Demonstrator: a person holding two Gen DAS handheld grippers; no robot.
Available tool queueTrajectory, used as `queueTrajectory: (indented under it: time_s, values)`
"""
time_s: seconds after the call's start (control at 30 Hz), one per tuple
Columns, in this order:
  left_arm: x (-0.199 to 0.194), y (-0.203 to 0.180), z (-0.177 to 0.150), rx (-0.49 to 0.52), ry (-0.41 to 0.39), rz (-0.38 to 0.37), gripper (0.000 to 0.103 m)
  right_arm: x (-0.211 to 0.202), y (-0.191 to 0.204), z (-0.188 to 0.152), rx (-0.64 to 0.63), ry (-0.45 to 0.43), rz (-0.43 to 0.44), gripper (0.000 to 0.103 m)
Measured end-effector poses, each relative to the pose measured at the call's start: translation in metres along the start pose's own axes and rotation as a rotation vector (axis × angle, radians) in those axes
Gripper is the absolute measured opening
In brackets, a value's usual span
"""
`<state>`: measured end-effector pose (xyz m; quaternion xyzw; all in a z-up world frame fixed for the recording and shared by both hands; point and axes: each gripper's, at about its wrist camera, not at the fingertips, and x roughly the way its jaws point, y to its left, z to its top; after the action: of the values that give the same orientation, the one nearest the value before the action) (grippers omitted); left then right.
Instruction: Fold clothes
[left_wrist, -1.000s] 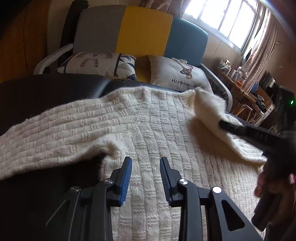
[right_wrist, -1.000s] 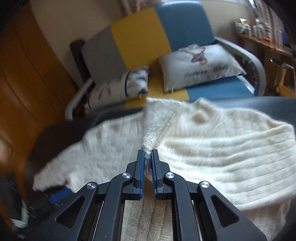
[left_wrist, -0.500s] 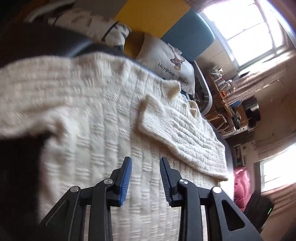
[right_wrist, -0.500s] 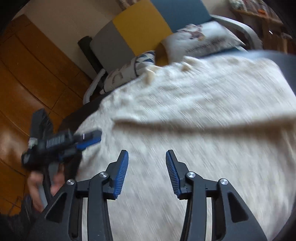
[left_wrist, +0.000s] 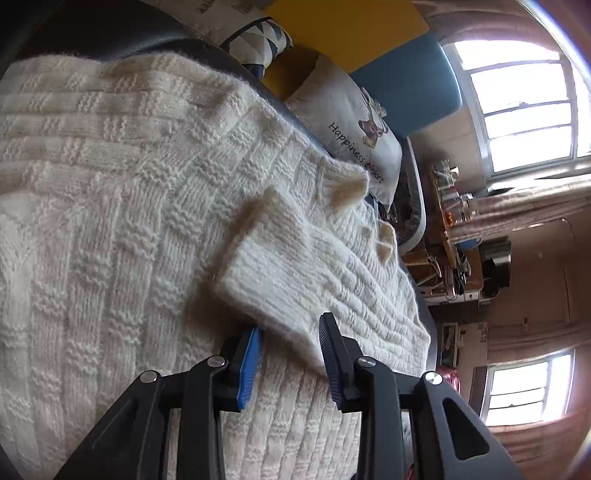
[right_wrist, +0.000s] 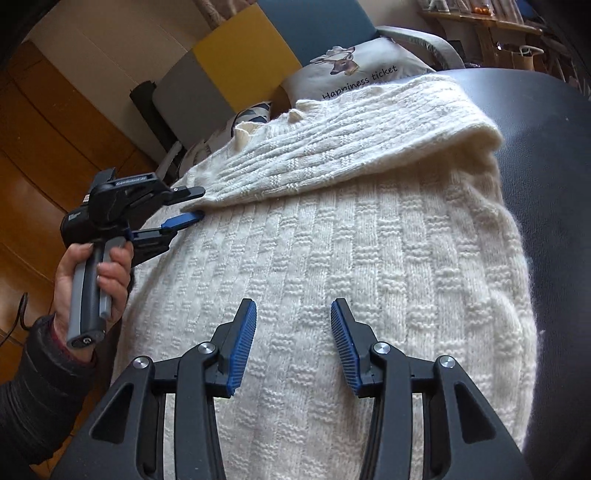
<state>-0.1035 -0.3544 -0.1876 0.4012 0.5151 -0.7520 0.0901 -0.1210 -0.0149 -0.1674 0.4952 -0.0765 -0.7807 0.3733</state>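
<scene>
A cream knitted sweater (right_wrist: 351, 258) lies spread over a black surface (right_wrist: 546, 147). One sleeve (right_wrist: 351, 144) is folded across its body, cuff (left_wrist: 273, 280) toward the left. My left gripper (left_wrist: 290, 332) is open with the cuff's edge between its fingers; the blue pad (left_wrist: 249, 365) sits under the cuff. From the right wrist view the left gripper (right_wrist: 192, 205) shows at the cuff, held by a hand (right_wrist: 92, 280). My right gripper (right_wrist: 293, 314) hangs open just above the sweater's body, holding nothing.
Behind the surface stands a sofa with grey, yellow and blue panels (right_wrist: 236, 48) and a printed pillow (right_wrist: 354, 70). A wooden wall (right_wrist: 48, 122) is on the left. A cluttered shelf (left_wrist: 454, 236) and windows (left_wrist: 524, 99) lie to the right.
The right gripper let go of the sleeve, opened and drew back over the sweater's body. The left gripper moved forward, and its open fingers now straddle the folded sleeve's cuff.
</scene>
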Motion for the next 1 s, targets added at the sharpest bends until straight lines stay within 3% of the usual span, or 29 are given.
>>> queueTrajectory:
  time_s: [0.1, 0.2, 0.3, 0.33, 0.37, 0.53, 0.67, 0.77, 0.87, 1.0]
  values:
    - [0.002, -0.002, 0.003, -0.009, -0.023, 0.013, 0.03, 0.001, 0.001, -0.001, -0.025, -0.003, -0.013, 0.045]
    - [0.002, -0.01, 0.003, 0.044, -0.064, 0.084, 0.01, 0.0, 0.003, -0.003, -0.054, -0.025, -0.058, 0.043]
    - [-0.008, -0.02, 0.0, 0.108, -0.103, 0.069, 0.006, -0.012, 0.003, 0.002, -0.095, -0.072, -0.161, 0.034]
    - [-0.014, -0.028, -0.001, 0.143, -0.117, 0.057, 0.006, -0.017, 0.0, 0.005, -0.1, -0.089, -0.188, 0.024]
    - [-0.02, -0.037, -0.002, 0.178, -0.131, 0.044, 0.006, -0.023, -0.005, 0.009, -0.099, -0.106, -0.211, 0.021]
    - [-0.043, -0.081, 0.0, 0.278, -0.148, -0.052, 0.006, -0.033, -0.042, 0.038, -0.002, -0.167, -0.235, 0.021]
    - [-0.055, -0.12, 0.004, 0.342, -0.151, -0.112, 0.005, -0.017, -0.051, 0.061, -0.001, -0.157, -0.264, 0.021]
    - [-0.063, -0.147, 0.006, 0.374, -0.154, -0.161, 0.005, -0.006, -0.056, 0.072, 0.029, -0.145, -0.199, 0.021]
    - [-0.073, -0.175, 0.008, 0.412, -0.161, -0.206, 0.005, 0.005, -0.063, 0.08, 0.043, -0.143, -0.199, 0.021]
    - [-0.089, -0.212, 0.01, 0.469, -0.184, -0.262, 0.005, 0.01, -0.069, 0.085, 0.013, -0.15, -0.309, 0.021]
